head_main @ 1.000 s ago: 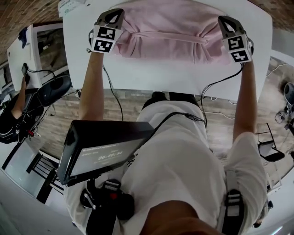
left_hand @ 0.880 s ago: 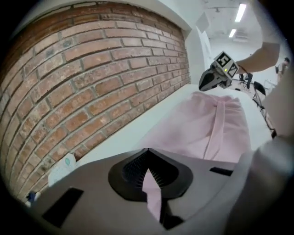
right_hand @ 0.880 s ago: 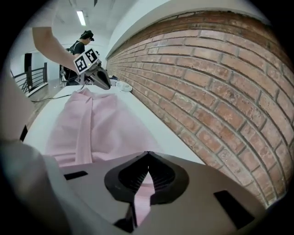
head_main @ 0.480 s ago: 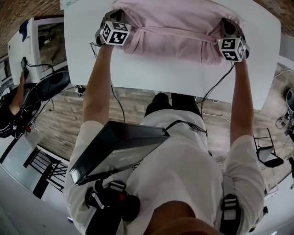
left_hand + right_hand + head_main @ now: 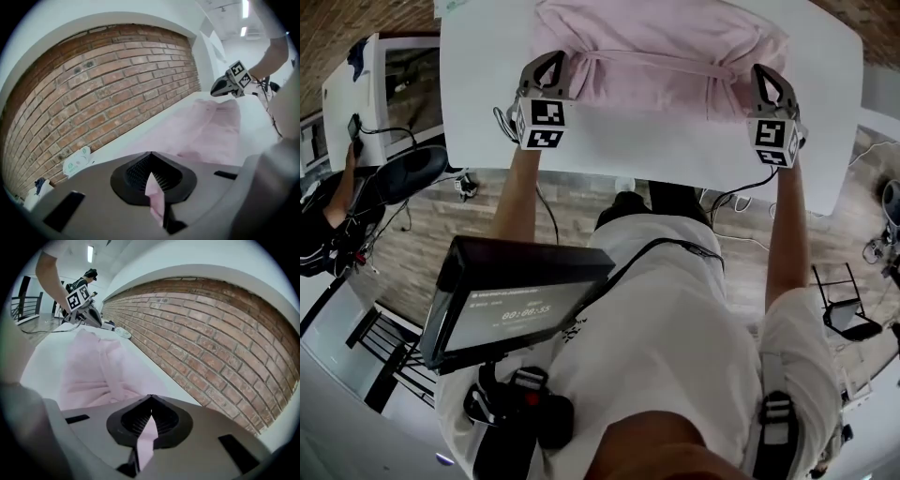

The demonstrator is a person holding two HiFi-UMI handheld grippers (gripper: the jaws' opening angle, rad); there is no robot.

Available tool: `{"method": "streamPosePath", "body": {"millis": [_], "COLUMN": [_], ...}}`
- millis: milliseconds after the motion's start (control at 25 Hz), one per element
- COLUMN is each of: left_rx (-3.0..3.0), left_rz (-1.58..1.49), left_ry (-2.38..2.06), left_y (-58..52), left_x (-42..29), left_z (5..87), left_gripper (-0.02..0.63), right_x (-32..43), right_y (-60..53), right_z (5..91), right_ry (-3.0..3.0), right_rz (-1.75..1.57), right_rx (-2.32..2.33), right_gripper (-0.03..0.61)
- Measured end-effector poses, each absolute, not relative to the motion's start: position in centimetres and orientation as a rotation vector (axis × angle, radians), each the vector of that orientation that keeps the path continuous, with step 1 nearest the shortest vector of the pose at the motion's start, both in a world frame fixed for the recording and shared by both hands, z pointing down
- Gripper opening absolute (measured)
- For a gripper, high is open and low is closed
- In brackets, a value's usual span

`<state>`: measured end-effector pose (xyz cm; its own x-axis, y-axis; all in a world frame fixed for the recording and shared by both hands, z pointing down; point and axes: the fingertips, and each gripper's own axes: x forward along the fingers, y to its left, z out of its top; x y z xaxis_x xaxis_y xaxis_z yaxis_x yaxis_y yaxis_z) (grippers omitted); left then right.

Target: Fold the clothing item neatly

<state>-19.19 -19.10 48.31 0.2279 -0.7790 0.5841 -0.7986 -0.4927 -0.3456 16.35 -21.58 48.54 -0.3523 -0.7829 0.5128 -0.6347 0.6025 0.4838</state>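
— Where is the garment?
— The pink garment [image 5: 661, 52] lies bunched on the table [image 5: 675, 155], stretched between both grippers.
— And the grippers?
— The left gripper [image 5: 549, 62] and right gripper [image 5: 763, 73] each pinch its near edge, jaws closed tight.

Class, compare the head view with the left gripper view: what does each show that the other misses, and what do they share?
Only the head view: the wearer's torso, a dark screen device at the chest, the wooden floor and a second person at the left.
Only the left gripper view: close up, the left gripper with its jaws shut on a pinch of the pink garment, plus ceiling lights.
Both: the pink garment, the white table and the right gripper.
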Motion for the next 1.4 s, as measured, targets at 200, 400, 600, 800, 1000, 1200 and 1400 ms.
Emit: {"method": "streamPosePath", "body": {"millis": [200, 400, 600, 800, 1000, 1200, 1400], "left_rx": [2.427, 2.346, 2.367, 2.417, 2.504, 2.513, 2.567], "left_rz": [1.356, 1.285, 1.137, 1.064, 0.938, 0.794, 0.645], "left_ry": [-1.407, -1.396, -1.392, -1.424, -1.454, -1.453, -1.458], "left_y": [-14.2, -14.5, -14.5, -13.5, -12.1, -8.1, -3.2], "left_x": [-16.8, -18.6, -18.5, -17.9, -16.5, -15.9, -15.3], "left_z": [54.1, 56.7, 55.5, 53.3, 48.8, 45.8, 42.2], "left_gripper": [0.002, 0.002, 0.002, 0.002, 0.002, 0.002, 0.002], "right_x": [14.7, 18.5, 20.0, 18.6, 16.8, 13.6, 11.0], "right_y": [-15.3, -14.3, -14.3, -14.2, -12.4, -8.2, -2.6], "right_z": [51.1, 55.9, 55.6, 52.5, 47.6, 44.6, 41.3], "right_ry": [-2.080, -1.943, -1.930, -1.964, -2.007, -2.117, -2.231], "right_rz": [-0.251, -0.166, -0.096, -0.120, -0.104, 0.018, 0.132], "right_rx": [1.067, 1.121, 1.151, 1.225, 1.323, 1.435, 1.539], "right_gripper": [0.005, 0.005, 0.005, 0.005, 0.005, 0.005, 0.005]}}
